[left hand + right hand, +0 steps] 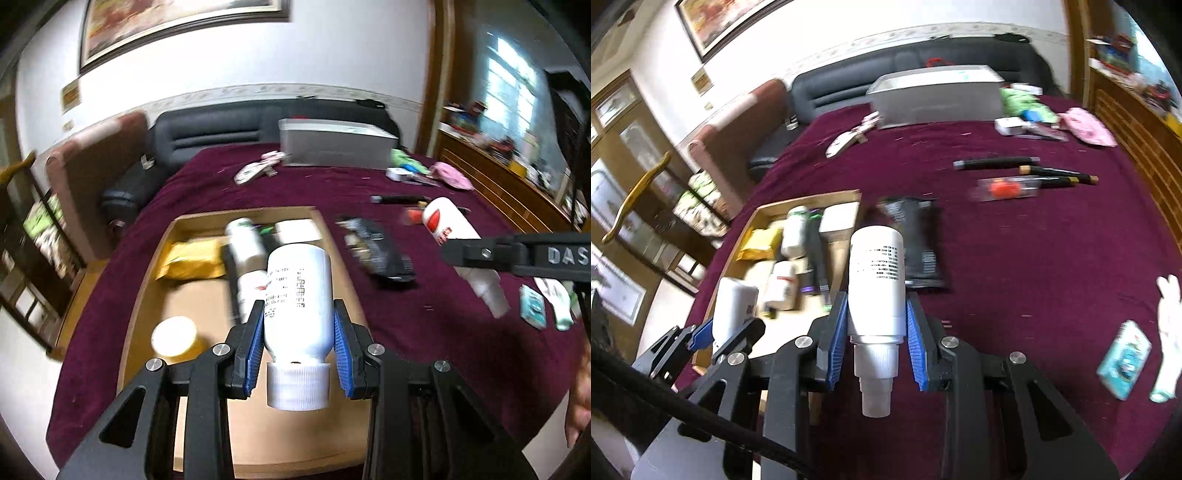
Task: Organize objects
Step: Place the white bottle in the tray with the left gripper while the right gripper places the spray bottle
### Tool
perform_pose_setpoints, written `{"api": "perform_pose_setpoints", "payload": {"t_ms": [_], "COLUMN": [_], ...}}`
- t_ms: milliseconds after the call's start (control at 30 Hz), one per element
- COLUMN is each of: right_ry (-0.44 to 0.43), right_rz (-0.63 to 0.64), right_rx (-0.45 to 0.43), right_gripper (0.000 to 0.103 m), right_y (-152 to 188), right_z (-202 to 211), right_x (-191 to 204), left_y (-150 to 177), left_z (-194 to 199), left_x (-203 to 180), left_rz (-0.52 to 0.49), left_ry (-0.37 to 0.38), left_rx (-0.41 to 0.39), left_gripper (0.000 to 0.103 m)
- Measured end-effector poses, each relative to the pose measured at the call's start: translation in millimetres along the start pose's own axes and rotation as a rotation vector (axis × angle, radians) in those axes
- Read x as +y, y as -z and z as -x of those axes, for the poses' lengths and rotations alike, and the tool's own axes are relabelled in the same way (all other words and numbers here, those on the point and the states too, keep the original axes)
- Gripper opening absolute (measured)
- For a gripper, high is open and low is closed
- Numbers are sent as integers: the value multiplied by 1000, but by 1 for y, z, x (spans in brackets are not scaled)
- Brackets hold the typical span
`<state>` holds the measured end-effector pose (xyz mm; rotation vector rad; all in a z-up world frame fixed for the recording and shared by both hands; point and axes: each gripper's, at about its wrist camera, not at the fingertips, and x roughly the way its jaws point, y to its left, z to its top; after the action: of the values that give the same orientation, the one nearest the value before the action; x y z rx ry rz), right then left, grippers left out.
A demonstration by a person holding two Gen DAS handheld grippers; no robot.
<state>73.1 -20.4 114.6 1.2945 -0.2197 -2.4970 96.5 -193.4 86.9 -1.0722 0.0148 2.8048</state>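
My left gripper (298, 310) is shut on a wide white bottle (297, 295) with a ribbed cap, held above the shallow cardboard box (147, 280). The box holds a yellow packet (192, 260), white bottles (245, 240), a white carton and a round lid (173, 334). My right gripper (875, 306) is shut on a slimmer white bottle (875, 280) with a stepped nozzle cap, held above the maroon cloth right of the box (753, 218). In the right wrist view the left gripper (727, 328) and its bottle (733, 310) show at lower left. The right-hand bottle also shows in the left wrist view (454, 236).
On the maroon tablecloth (1034, 258) lie a black pouch (919, 240), dark pens (997, 162), a clear pack with a red item (1006, 188), a teal packet (1124, 363), and a grey case (938, 96) at the back. A dark sofa (221, 133) stands behind.
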Motion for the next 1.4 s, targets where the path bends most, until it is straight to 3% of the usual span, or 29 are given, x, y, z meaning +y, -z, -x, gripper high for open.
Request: {"api": "perform_pose_setpoints", "payload": {"t_ms": [167, 333, 767, 1400], "right_ry": [-57, -92, -78, -73], "right_rz": [58, 89, 108, 109], "right_rx": [65, 135, 246, 251], "right_gripper": [28, 28, 28, 28], "right_y": [0, 8, 23, 28], "right_z": [-32, -63, -112, -117], "right_x": [38, 61, 75, 73], "left_y": [10, 15, 23, 14], "left_z": [-13, -26, -49, -32], "left_x": [39, 52, 63, 68], "left_rz": [71, 84, 97, 95], "left_ry": [-24, -15, -6, -80], "left_rx": [43, 78, 146, 72], "left_gripper": [29, 29, 29, 34]}}
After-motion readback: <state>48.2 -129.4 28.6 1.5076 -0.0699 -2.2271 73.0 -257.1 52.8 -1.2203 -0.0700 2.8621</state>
